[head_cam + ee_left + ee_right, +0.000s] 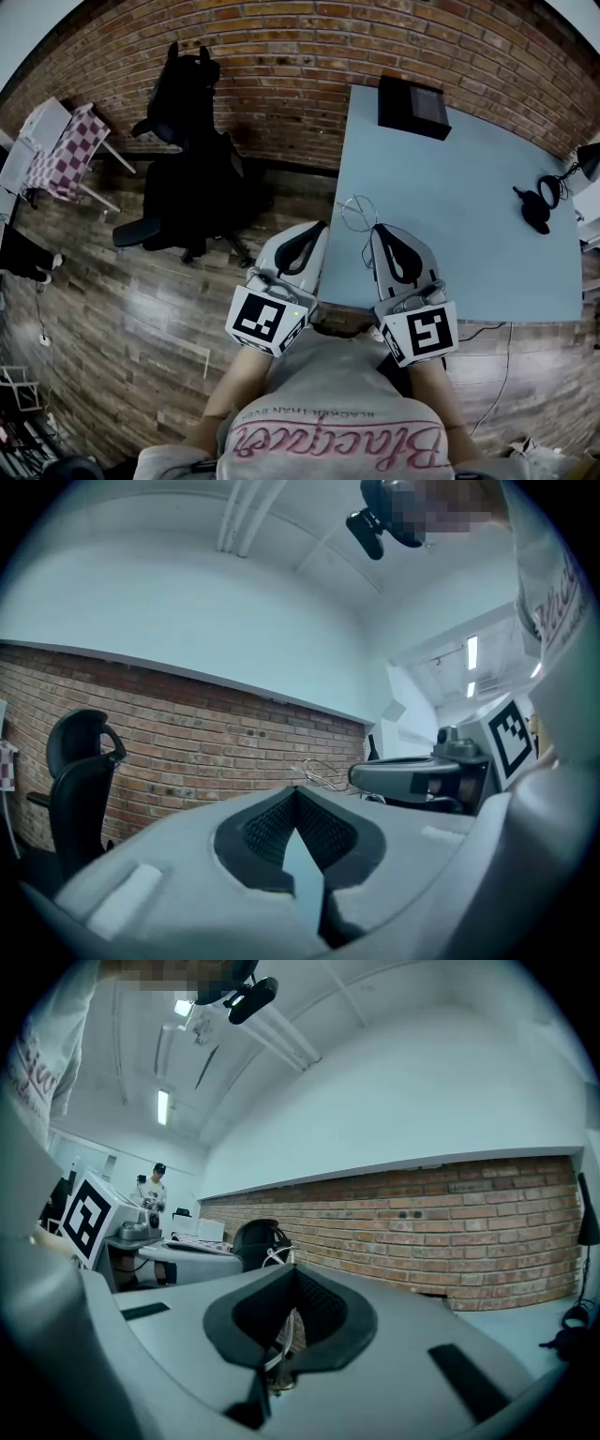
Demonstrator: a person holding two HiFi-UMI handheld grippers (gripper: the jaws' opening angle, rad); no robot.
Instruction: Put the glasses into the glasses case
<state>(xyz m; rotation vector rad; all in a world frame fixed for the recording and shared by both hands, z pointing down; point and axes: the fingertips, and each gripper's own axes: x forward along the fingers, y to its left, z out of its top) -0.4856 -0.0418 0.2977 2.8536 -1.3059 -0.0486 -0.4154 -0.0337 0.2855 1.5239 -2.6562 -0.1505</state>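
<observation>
At the far left, off the bench (pixel 469 216), an office chair (pixel 187 187) is being left out of the work. The left gripper (pixel 322 227) is being held at the bench's near left corner, just beside the glasses. In its own view its jaws are being pressed together at the tips with nothing between them. It seems to be held in reserve, perhaps to steady the frame or to open the case.

The glasses (pixel 358 214), thin and wire-framed, are being carried at the near bench edge, between the two grippers. The right gripper (pixel 378 229) is being clamped on them. In its own view a thin metal part of the frame (pixel 277 1335) is being pinched between the closed jaws, likely so the lenses are spared.

Farther back, well apart from the glasses, a black box (pixel 412 106), probably the case, is being left untouched, so the placing is not yet done. At the right, a dark corded item (pixel 536 208) is being ignored.
</observation>
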